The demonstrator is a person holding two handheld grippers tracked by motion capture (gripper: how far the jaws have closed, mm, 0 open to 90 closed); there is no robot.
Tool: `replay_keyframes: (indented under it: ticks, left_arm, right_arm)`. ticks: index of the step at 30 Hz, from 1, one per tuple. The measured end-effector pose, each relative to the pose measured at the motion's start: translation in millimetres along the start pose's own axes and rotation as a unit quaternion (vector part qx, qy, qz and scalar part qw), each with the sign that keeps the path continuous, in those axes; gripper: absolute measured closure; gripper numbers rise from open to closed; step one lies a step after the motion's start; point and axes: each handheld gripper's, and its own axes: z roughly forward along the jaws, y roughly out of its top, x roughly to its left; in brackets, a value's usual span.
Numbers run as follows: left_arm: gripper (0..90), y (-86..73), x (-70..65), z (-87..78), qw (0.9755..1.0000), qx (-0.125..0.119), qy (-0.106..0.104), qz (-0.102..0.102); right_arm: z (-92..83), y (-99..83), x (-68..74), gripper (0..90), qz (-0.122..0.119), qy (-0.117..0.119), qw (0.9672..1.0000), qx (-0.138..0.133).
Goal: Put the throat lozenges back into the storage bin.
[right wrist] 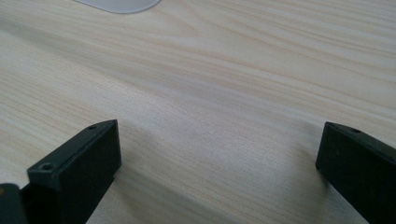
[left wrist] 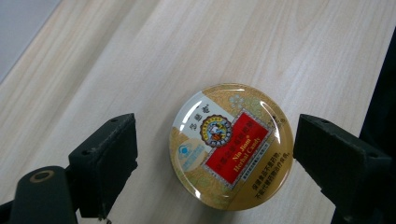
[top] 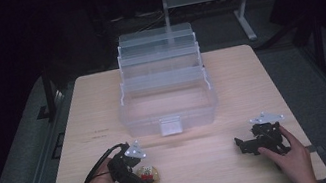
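My left gripper (left wrist: 215, 156) hangs over the candy tin (left wrist: 231, 145), fingers spread either side, not touching. The tin lies at seven o'clock on the bench (top: 229, 74). My right gripper (right wrist: 219, 163) gapes over bare wood.

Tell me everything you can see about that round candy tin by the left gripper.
The candy tin is a round, flat, glossy gold tin, seemingly metal, with a red label reading Herbal Candy, a small emblem and a white patch. Its lid is on. It lies flat, label up, on the wooden table near the front left edge, between the open jaws of the left gripper, which are not touching it.
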Motion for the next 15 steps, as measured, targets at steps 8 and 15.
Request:
replay_keyframes:
  ticks: [8, 15]
  left_arm:
    - [12.8, 3.6, -3.5, 7.5, 0.9997, 0.016, -0.005, 0.015]
    - [12.8, 3.2, -5.6, 14.4, 0.9995, 0.026, -0.006, 0.017]
  right_arm:
    - [0.0, 0.0, 0.0, 0.0, 0.0, 0.0, 1.0, 0.0]
    - [0.0, 0.0, 0.0, 0.0, 0.0, 0.0, 1.0, 0.0]
